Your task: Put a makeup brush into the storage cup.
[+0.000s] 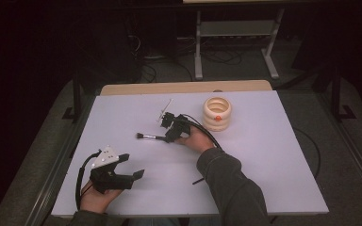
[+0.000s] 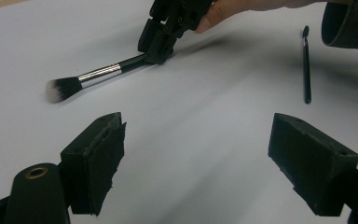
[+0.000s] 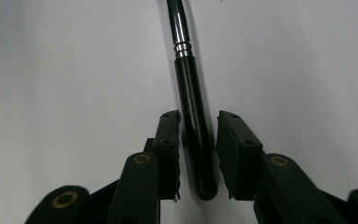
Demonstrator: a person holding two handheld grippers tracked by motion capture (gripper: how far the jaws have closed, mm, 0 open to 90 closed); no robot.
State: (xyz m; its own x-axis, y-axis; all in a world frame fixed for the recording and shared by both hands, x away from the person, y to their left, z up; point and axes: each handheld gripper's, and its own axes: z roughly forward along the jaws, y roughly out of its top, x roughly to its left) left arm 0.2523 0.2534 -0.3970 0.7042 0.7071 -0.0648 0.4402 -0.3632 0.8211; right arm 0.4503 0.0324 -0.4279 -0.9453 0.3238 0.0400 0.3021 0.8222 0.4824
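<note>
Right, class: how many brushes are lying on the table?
2. A big brush lies between the right gripper's jaws; a thin brush lies near the sleeve.

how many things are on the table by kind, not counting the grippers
makeup brushes: 1, the big brush with its handle between the right gripper jaws
thin dark sticks: 1, the slim stick
ringed cream holders: 1, the cream holder
thin white sticks: 1, the white stick
total: 4

A makeup brush (image 1: 150, 137) with a black handle, silver collar and dark, pale-tipped bristles lay flat near the middle of the table (image 1: 264, 155). Its bristles pointed toward the left edge, its handle end between the right gripper's (image 3: 198, 154) jaws.
</note>
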